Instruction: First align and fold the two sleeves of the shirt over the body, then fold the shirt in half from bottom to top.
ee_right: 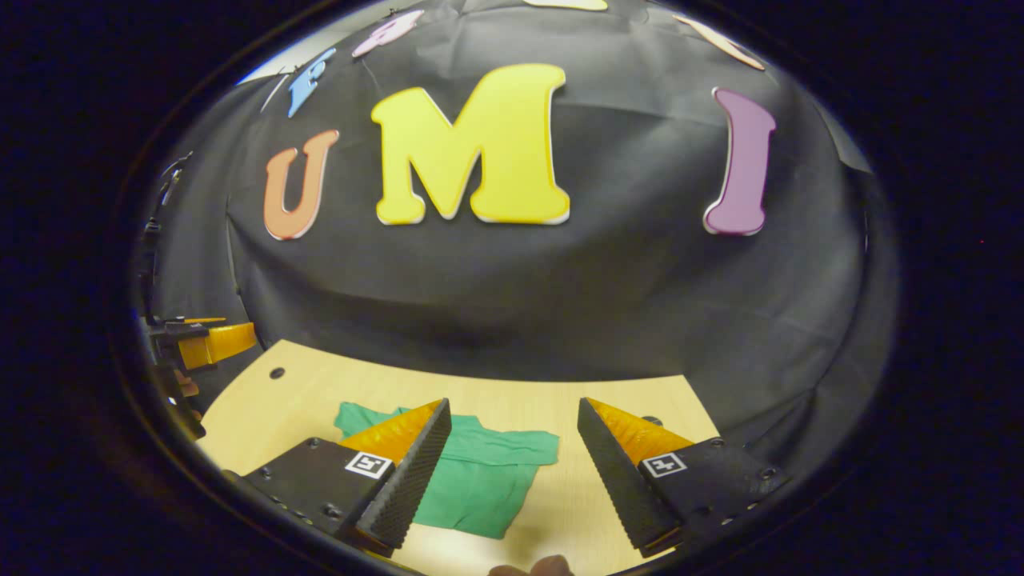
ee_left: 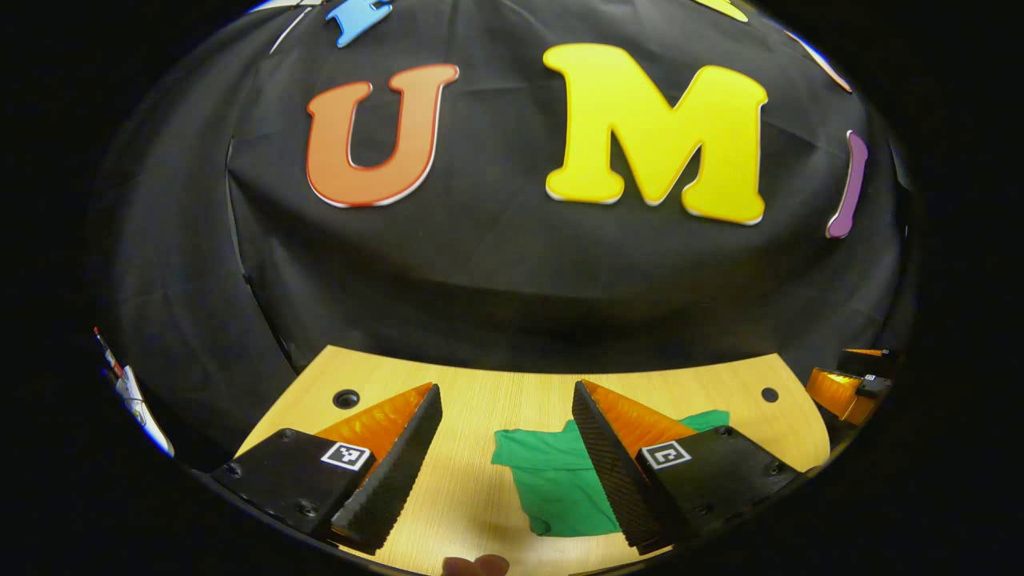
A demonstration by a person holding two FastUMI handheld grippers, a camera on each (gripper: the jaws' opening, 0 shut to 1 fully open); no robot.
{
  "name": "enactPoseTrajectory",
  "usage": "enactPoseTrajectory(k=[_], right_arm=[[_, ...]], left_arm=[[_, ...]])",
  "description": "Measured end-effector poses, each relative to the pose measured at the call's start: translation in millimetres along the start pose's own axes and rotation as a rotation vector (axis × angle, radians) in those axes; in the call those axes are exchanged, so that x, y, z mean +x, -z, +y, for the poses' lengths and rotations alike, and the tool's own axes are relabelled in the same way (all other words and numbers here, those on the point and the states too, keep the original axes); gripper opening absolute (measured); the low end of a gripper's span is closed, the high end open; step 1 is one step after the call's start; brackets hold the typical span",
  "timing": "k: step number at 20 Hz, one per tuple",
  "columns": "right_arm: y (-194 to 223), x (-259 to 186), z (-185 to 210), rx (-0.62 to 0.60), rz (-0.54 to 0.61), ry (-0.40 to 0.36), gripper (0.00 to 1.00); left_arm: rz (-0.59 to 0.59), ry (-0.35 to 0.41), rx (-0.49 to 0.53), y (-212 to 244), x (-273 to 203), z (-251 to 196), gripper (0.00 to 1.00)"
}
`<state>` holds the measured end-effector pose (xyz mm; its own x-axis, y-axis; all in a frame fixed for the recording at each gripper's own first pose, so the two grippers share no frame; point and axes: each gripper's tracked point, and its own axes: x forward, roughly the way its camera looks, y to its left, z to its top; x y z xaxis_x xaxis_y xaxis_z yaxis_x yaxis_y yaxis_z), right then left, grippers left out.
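Shirt: the green shirt (ee_left: pixel 560 488) lies spread on the wooden table (ee_left: pixel 480 400), sleeves out to the sides; in the right gripper view it sits left of centre (ee_right: pixel 480 480)
Left gripper: my left gripper (ee_left: pixel 506 472) hangs above the table with fingers wide apart, gripping nothing; its right finger overlaps the shirt
Right gripper: my right gripper (ee_right: pixel 512 472) is also spread wide and empty; its left finger overlaps the shirt
Other gripper seen: at the right edge (ee_left: pixel 848 392) and the left edge (ee_right: pixel 200 342)
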<state>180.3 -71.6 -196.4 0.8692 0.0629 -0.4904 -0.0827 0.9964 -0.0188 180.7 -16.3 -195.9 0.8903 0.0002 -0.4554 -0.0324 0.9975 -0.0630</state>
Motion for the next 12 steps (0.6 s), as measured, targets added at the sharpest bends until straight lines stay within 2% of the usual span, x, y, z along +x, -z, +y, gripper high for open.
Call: enactPoseTrajectory(k=[2,3,4,5,6,7,12], right_arm=[[-24,-42,2,-0.003,-0.077,0.023,0.97],[-36,-64,2,-0.004,-0.12,0.043,0.94],[-44,-86,4,-0.008,-0.153,0.051,0.98],[-49,-108,10,-0.016,-0.18,0.051,0.98],[-52,-128,14,-0.026,-0.202,0.053,0.95],[-53,-147,17,-0.028,-0.221,0.056,0.98],[-47,-223,40,-0.001,-0.295,0.043,0.96]], left_arm=[[-0.06,0.004,-0.006,-24,-42,-3,1.0],[-0.087,0.003,-0.003,-32,-65,-5,1.0],[-0.117,0.001,0.001,-43,-87,-6,1.0],[-0.141,0.014,0.008,-51,-108,-11,1.0],[-0.169,0.021,0.015,-57,-128,-15,1.0],[-0.194,0.022,0.017,-63,-146,-17,1.0],[-0.292,0.012,0.02,-66,-218,-17,1.0]])
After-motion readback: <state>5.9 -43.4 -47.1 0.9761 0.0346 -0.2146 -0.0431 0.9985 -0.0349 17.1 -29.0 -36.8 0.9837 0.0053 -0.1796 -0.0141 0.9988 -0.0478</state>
